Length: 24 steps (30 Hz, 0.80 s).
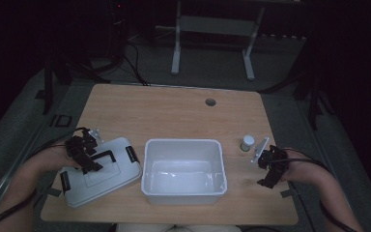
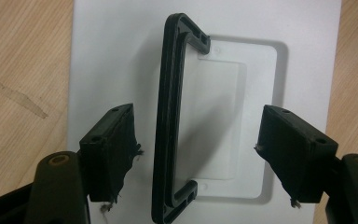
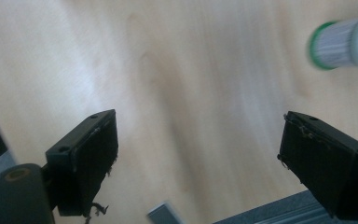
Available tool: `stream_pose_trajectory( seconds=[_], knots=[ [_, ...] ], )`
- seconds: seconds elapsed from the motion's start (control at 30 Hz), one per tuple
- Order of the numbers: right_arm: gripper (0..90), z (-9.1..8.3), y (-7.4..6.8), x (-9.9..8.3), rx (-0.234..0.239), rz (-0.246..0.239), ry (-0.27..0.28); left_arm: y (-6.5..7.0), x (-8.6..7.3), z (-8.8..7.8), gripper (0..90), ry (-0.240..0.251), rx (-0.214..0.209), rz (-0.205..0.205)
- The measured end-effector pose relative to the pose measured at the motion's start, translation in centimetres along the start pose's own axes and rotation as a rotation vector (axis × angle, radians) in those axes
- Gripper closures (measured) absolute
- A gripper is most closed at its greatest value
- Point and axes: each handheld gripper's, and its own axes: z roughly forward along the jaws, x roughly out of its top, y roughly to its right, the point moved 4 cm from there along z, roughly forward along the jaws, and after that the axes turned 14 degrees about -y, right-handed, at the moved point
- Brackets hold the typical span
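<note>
A grey lid (image 1: 99, 173) with a black handle (image 1: 107, 155) lies flat on the table, left of an open white bin (image 1: 183, 171). My left gripper (image 1: 84, 152) hovers over the lid. In the left gripper view its jaws stand open on either side of the handle (image 2: 170, 116), and neither pad touches it. The lid (image 2: 102, 56) lies beneath them. My right gripper (image 1: 269, 169) is at the table's right side, open over bare wood with nothing between its jaws. A small white bottle with a green base (image 1: 247, 143) stands just beyond it, also seen blurred in the right gripper view (image 3: 342, 44).
The wooden table (image 1: 174, 111) has a cable hole (image 1: 210, 102) near its far edge. The bin sits near the front edge, between both hands. Black clips (image 1: 131, 153) sit on the lid's ends. Dark floor and a stand's legs lie beyond the table.
</note>
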Motion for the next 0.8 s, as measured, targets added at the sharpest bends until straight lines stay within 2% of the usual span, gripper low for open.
stream_pose_trajectory(
  seconds=[0.07, 0.13, 0.23, 0.3, 0.33, 0.6, 0.8],
  knots=[
    [11.3, -0.2, 0.3, 0.1, -0.006, 0.002, 0.005, 0.0, 0.0, 0.0, 27.6, -0.001, 0.003, 0.001],
    [11.4, -0.6, 1.4, 0.3, -0.026, 0.007, 0.025, 0.0, -0.1, -0.1, 27.6, 0.007, 0.008, -0.001],
    [11.4, -0.9, 2.3, 0.5, -0.018, 0.014, 0.043, 0.0, -0.2, -0.2, 27.6, 0.003, 0.012, 0.002],
    [11.4, -0.9, 2.5, 0.6, -0.013, 0.021, 0.046, 0.0, -0.2, -0.2, 27.6, 0.006, 0.012, -0.001],
    [11.7, -1.0, 3.2, 0.9, -0.021, 0.019, 0.045, 0.0, -0.2, -0.3, 27.6, 0.01, 0.006, -0.006],
    [13.4, -0.5, 5.5, 2.1, -0.034, 0.033, 0.077, 0.1, 0.0, -0.2, 27.6, 0.01, 0.008, -0.004],
    [15.2, 0.2, 7.0, 2.9, -0.036, 0.027, 0.045, 0.1, 0.0, -0.2, 27.6, 0.003, 0.007, -0.019]
  ],
)
